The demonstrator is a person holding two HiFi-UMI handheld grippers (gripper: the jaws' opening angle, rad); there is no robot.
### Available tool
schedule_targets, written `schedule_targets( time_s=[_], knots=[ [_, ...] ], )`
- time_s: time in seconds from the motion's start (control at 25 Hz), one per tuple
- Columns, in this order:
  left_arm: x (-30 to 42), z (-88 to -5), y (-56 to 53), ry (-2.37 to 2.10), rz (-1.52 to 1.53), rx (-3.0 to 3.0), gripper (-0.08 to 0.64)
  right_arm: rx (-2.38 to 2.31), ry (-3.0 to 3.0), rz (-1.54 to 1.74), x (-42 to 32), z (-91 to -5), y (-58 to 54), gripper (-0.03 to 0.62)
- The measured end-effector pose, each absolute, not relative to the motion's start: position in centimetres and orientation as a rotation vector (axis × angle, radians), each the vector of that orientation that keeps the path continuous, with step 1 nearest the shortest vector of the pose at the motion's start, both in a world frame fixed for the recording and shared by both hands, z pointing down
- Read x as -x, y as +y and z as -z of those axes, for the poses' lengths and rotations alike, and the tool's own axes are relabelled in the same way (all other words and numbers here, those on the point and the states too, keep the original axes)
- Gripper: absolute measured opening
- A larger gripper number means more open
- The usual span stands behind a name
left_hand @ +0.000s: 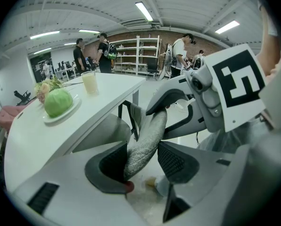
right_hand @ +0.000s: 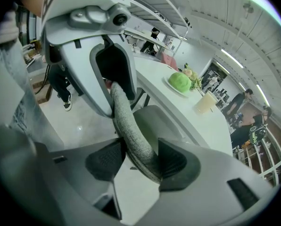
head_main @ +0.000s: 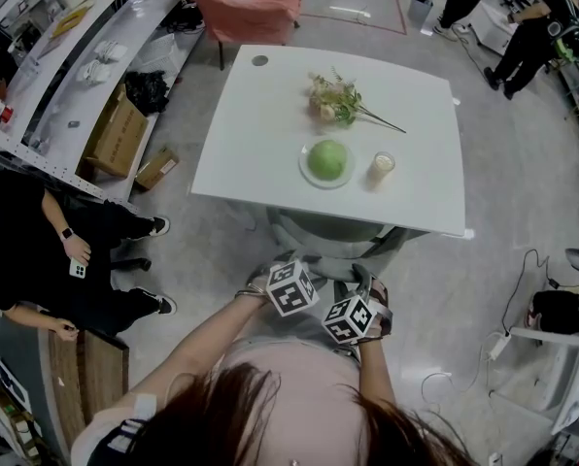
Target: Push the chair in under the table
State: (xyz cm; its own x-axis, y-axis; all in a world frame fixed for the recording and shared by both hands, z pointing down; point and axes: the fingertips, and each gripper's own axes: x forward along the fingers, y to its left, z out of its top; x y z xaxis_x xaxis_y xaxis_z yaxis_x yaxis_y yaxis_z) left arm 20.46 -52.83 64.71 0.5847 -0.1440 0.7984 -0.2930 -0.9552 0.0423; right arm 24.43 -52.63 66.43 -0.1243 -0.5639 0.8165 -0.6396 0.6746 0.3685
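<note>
We are gripping the grey chair (head_main: 330, 229) with both tools: our left gripper (left_hand: 141, 163) and right gripper (right_hand: 139, 160) are each clamping its padded backrest edge, while its seat is sitting partly beneath the white table (head_main: 260, 144) at twelve o'clock

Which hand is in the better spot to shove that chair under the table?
Neither wins: left claw and right claw both clamp the chair back side by side, facing the table. Push with both, probably.
</note>
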Motion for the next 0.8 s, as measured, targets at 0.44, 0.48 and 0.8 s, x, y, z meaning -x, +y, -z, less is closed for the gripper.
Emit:
schedule_targets(
  time_s=[0.44,0.48,0.8],
  knots=[
    [-20.54,-64.72,-53.09,-0.393,-1.305,-2.652,0.209,-0.946,-1.806,-0.095,-24.5,-66.4,-52.81,0.218],
    [-20.63,-64.71,-53.04,-0.398,-1.302,-2.657,0.209,-0.949,-1.808,-0.091,-24.59,-66.39,-52.75,0.218],
    [-20.87,-64.8,-52.76,-0.428,-1.314,-2.659,0.212,-0.981,-1.825,-0.091,-24.87,-66.26,-52.31,0.218]
  ],
)
